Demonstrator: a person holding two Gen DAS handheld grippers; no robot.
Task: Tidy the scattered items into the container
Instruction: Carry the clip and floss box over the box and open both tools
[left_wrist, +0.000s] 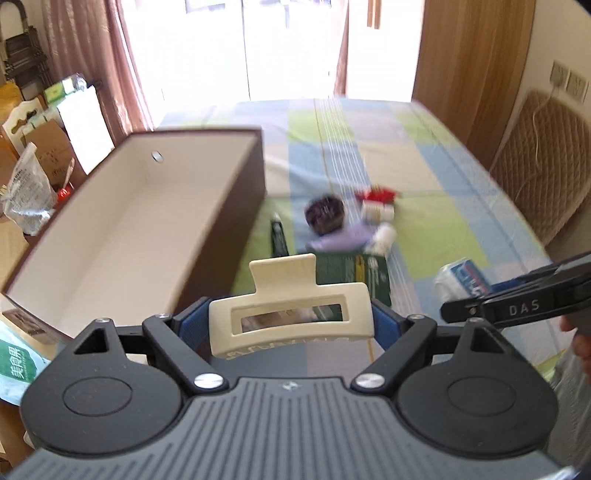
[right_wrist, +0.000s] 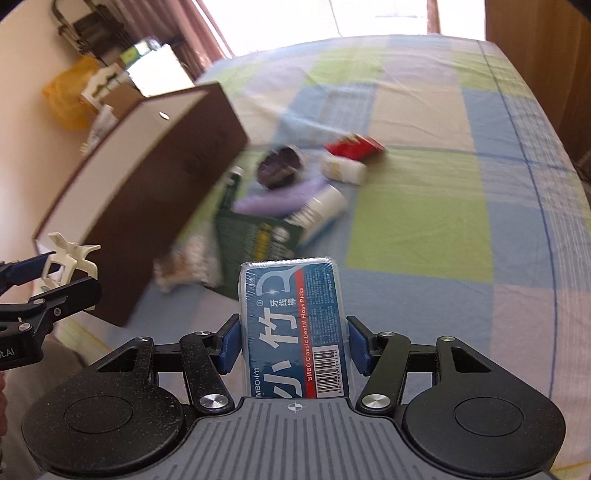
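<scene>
Pile (right_wrist: 295, 192) beside box (right_wrist: 155, 206), motion-blurred.

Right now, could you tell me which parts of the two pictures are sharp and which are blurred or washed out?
Left wrist view: the hair clip in the left gripper is sharp, the window is blown out white, the items on the bed are smeared. Right wrist view: the floss pick box in the right gripper is crisp; the brown box is blurred.
</scene>
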